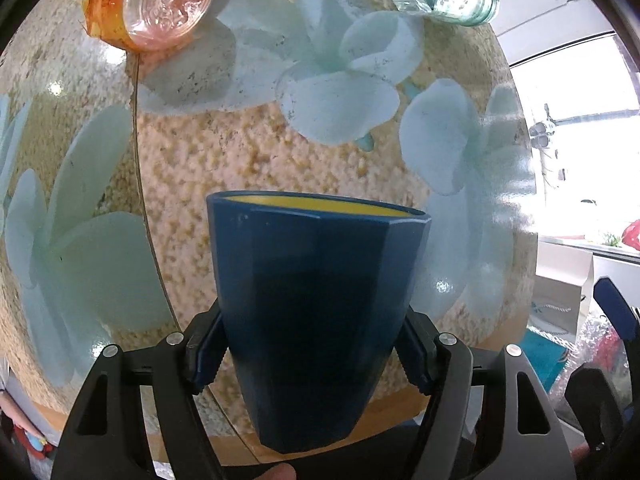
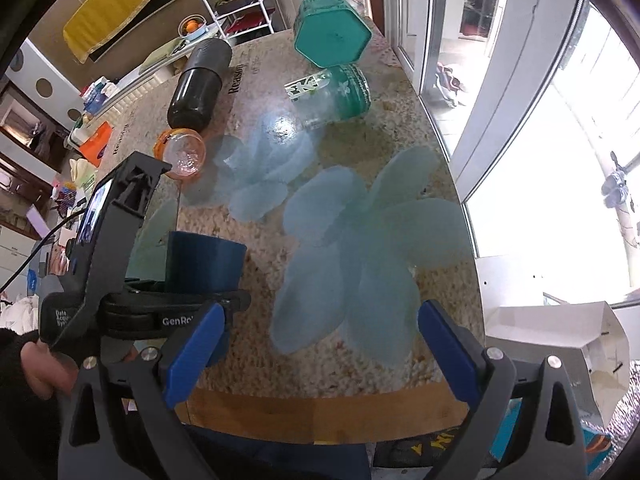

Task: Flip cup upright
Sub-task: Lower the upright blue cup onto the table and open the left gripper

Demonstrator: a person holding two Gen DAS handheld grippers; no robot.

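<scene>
Your left gripper [image 1: 310,354] clamped the blue cup [image 1: 316,312] at lower centre, mouth already turned up but not yet set on the table [image 1: 248,160], while your right gripper [image 2: 320,340] gaped wide, empty.

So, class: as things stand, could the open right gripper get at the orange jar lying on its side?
Probably yes, though awkwardly. The right gripper is open and empty, but the left gripper, shut on the blue cup, sits partly between it and the orange jar; swinging around over the table looks free.

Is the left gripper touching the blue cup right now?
Touching. The left wrist view shows the left gripper with both blue pads pressed against the blue cup.
</scene>
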